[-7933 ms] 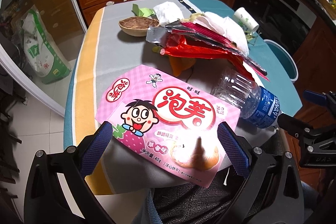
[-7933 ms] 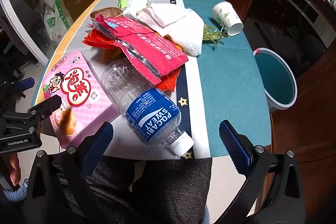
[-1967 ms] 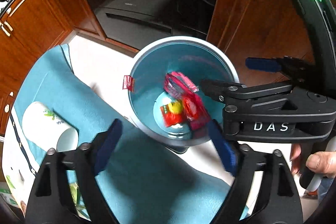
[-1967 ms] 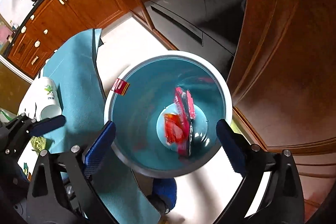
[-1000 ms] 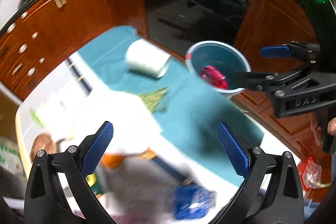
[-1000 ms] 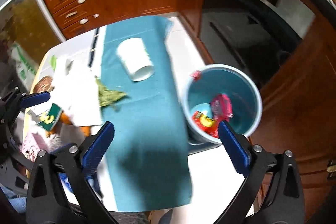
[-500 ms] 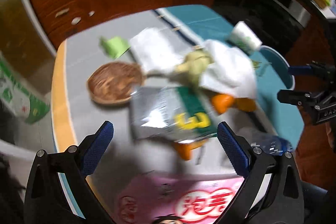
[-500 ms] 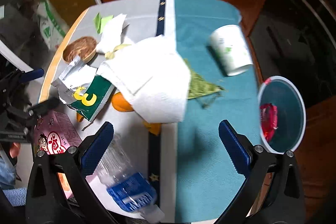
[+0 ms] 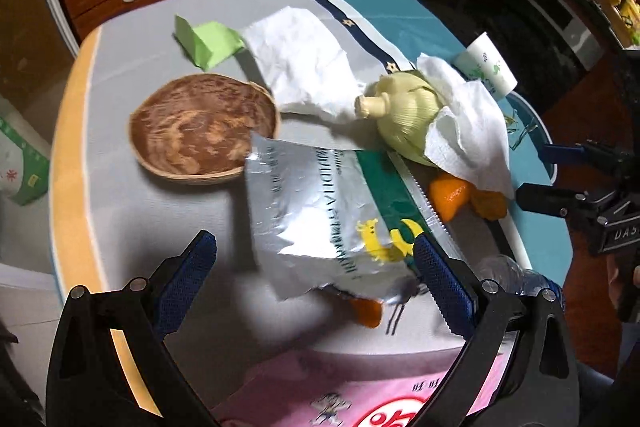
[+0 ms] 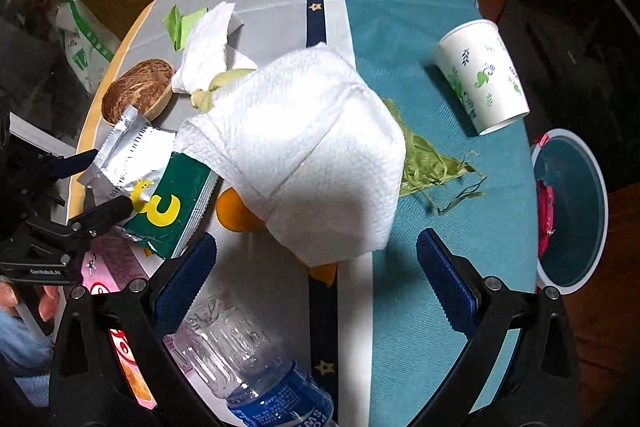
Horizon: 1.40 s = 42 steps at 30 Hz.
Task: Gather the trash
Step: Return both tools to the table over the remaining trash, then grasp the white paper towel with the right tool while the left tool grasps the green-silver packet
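Note:
A silver and green foil packet (image 9: 320,211) lies on the table between the fingers of my left gripper (image 9: 316,267), which is open just above it. In the right wrist view the left gripper (image 10: 108,181) straddles the packet (image 10: 168,203) at its silver end. My right gripper (image 10: 318,267) is open and empty over a big white paper towel (image 10: 304,147) and orange peel (image 10: 236,211). A clear bottle with a blue label (image 10: 248,367) lies under its left finger. The teal bin (image 10: 600,187) stands past the table's right edge with red wrappers (image 10: 546,207) inside.
A coconut shell half (image 9: 204,135), white tissue (image 9: 304,59), green paper (image 9: 208,39) and corn husk (image 9: 400,111) lie behind the packet. A paper cup (image 10: 484,79) lies on its side near husk strands (image 10: 428,163). A pink snack box (image 9: 360,395) sits at the near edge.
Both grippers have swung from over the bin back to the table. Since half a second ago the left has dropped closer to the foil packet and the right toward the paper towel.

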### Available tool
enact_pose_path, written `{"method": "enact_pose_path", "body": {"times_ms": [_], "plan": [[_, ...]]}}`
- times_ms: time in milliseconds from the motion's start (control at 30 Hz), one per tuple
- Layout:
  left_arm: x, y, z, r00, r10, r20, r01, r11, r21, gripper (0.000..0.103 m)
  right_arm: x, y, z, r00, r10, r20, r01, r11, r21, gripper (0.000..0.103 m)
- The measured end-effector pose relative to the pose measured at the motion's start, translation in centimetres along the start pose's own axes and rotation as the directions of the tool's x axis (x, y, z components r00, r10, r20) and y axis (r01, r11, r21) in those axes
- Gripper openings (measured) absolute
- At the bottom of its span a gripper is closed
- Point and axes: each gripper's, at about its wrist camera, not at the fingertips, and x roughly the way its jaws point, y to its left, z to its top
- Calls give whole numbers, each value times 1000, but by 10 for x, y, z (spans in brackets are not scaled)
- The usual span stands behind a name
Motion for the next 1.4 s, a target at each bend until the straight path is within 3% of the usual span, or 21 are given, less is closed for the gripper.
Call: {"method": "enact_pose_path", "body": {"times_ms": [67, 167, 200, 267, 300, 367, 433, 733, 967, 1133, 1200, 1267, 1300, 1333, 1400], "plan": [[2, -1, 1, 1000, -11, 8, 11, 1000, -4, 99, 3, -1, 0, 1000, 9, -11, -8, 1000, 14, 96], [-5, -2, -1, 996, -18, 85, 20, 999, -26, 95, 4, -1, -1, 1000, 10, -11, -9, 1000, 20, 96], [-9, -3, -2, 994, -19, 110, 23, 999, -28, 82, 4, -2, -2, 1000, 10, -12, -9, 1000, 22, 96], [-11, -5, -2, 993, -19, 113, 22, 1000, -21, 67, 5, -2, -3, 1000, 9, -14, -9, 1000, 27, 96], [-13, -7, -3, 993, -16, 116, 18, 1000, -16, 46, 5, -3, -3, 1000, 8, -14, -7, 1000, 29, 96], [-14, -10, -5, 993, 4, 119, -4, 1000, 0, 26, 6, -3, -4, 1000, 10, -16, -9, 999, 33, 96], [-17, -11, -8, 993, -10, 120, 10, 1000, 6, 13, 6, -2, -5, 1000, 9, -16, -9, 999, 32, 96], [-51, -12, -20, 987, 7, 160, -18, 998, 67, 9, 3, -12, 14, 999, -23, 22, 22, 998, 58, 96], [-43, -3, -25, 993, 21, 117, -28, 998, 57, 9, 20, -12, 50, 997, -48, 58, 45, 998, 51, 96], [-42, -2, -28, 994, 22, 104, -28, 998, 59, 10, 39, -12, 54, 998, -29, 47, 26, 999, 44, 96], [-42, -1, -28, 995, 22, 101, -28, 998, 57, 10, 37, -8, 49, 996, -31, 83, 29, 999, 22, 85], [-44, -2, -28, 994, 26, 105, -32, 998, 55, 10, 33, -7, 46, 994, -54, 97, 53, 999, 14, 37], [-45, -3, -27, 994, 29, 109, -35, 998, 55, 9, 31, -8, 45, 994, -50, 98, 49, 999, 17, 26], [-48, -4, -27, 992, 36, 118, -43, 997, 59, 9, 29, -9, 43, 994, -39, 98, 37, 999, 23, 16], [-54, -8, -27, 989, 48, 136, -58, 996, 68, 9, 18, -10, 39, 992, -24, 124, 20, 999, 28, 13]]}}
